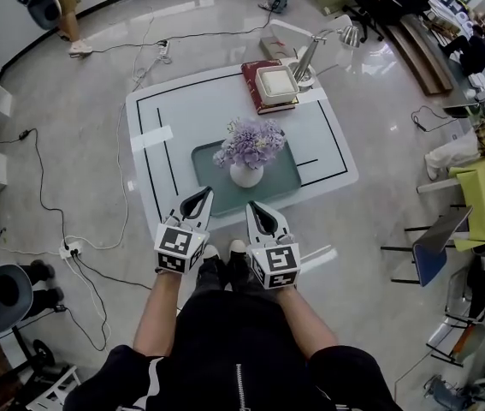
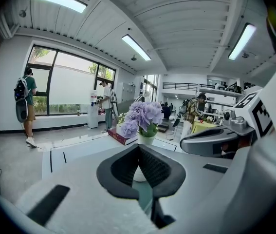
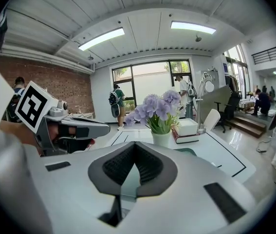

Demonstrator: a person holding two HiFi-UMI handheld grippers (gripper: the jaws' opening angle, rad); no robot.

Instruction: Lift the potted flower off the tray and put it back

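Note:
The potted flower point(image 1: 249, 148), purple blooms in a white pot, stands upright on the grey-green tray point(image 1: 210, 157) at the middle of the white table point(image 1: 182, 101). Both grippers hover at the table's near edge, short of the tray and apart from the pot. My left gripper point(image 1: 205, 193) is shut with nothing in it, its tips closed in front of the flower point(image 2: 143, 118) in the left gripper view point(image 2: 138, 146). My right gripper point(image 1: 253, 205) is also shut and empty, aimed at the flower point(image 3: 158, 108) in the right gripper view point(image 3: 135, 144).
A red book with a white box on it point(image 1: 269, 84) and a desk lamp point(image 1: 310, 54) stand at the table's far side. A strip of white tape point(image 1: 151, 137) lies at the left. Cables point(image 1: 71, 247) run over the floor; chairs point(image 1: 434, 242) stand at the right.

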